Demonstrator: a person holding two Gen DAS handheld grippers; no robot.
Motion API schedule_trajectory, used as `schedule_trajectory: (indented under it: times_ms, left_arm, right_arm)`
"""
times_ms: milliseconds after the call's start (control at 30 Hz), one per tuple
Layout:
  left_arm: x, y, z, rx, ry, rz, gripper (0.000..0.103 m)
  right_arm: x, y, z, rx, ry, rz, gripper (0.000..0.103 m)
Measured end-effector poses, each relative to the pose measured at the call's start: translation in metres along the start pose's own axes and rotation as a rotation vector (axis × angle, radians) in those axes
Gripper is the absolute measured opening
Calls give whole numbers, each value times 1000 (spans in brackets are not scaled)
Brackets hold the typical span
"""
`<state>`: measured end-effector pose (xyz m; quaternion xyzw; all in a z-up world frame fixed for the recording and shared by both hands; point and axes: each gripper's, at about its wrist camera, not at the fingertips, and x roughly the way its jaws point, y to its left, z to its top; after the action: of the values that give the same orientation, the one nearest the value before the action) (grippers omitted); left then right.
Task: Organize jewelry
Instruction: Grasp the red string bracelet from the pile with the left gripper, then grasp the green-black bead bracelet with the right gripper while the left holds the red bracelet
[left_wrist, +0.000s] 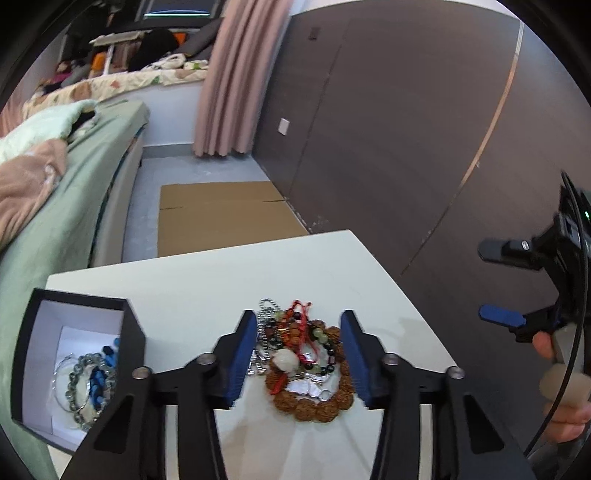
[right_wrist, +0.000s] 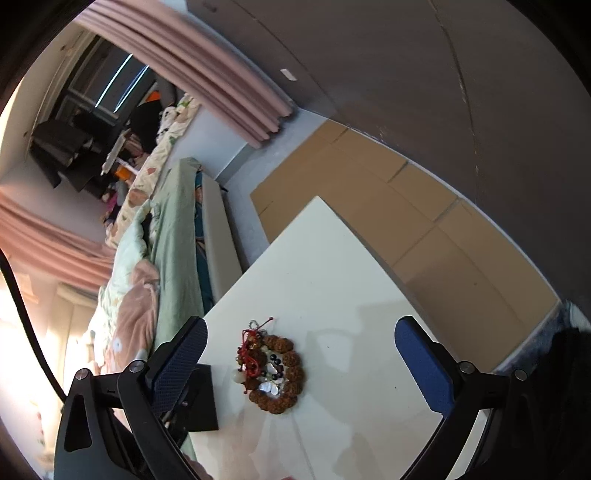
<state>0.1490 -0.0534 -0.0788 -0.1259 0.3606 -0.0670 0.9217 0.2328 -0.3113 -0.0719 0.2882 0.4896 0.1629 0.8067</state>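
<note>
A tangled pile of jewelry (left_wrist: 303, 358) lies on the white table (left_wrist: 207, 273): a brown bead bracelet, red cords, a silver chain and dark beads. My left gripper (left_wrist: 299, 354) is open and straddles the pile, with one blue pad on each side. A black box (left_wrist: 77, 362) with a white lining stands at the left and holds several bracelets. My right gripper (right_wrist: 301, 365) is open and empty, high above the pile (right_wrist: 273, 373); it also shows in the left wrist view (left_wrist: 502, 284), off the table's right edge.
A bed with green and pink bedding (left_wrist: 55, 206) runs along the table's left side. Flat cardboard (left_wrist: 221, 218) lies on the floor beyond the table. A dark wardrobe wall (left_wrist: 406, 129) stands at the right. The black box (right_wrist: 201, 398) sits at the table's left edge.
</note>
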Motion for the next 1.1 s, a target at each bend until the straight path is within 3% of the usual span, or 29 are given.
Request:
schedule_trajectory:
  times_ms: [67, 600, 767, 867, 933, 1067, 1100]
  left_arm:
    - [6, -5, -3, 18, 21, -3, 33]
    - [42, -23, -19, 131, 104, 46, 33]
    - [49, -17, -21, 121, 117, 76, 31]
    - [50, -15, -20, 126, 117, 85, 23]
    - [49, -13, -19, 119, 115, 81, 9]
    - [39, -10, -14, 106, 75, 63, 7]
    - [34, -10, -12, 104, 59, 59, 2]
  right_arm:
    - [1, 0, -1, 6, 7, 7, 103]
    - [10, 5, -3, -2, 55, 30, 103]
    - [11, 5, -3, -5, 64, 28, 103]
    - [11, 5, -3, -5, 63, 29, 103]
    - [11, 5, -3, -2, 61, 29, 103]
    - [13, 7, -5, -5, 66, 27, 103]
    - [13, 8, -6, -8, 68, 27, 103]
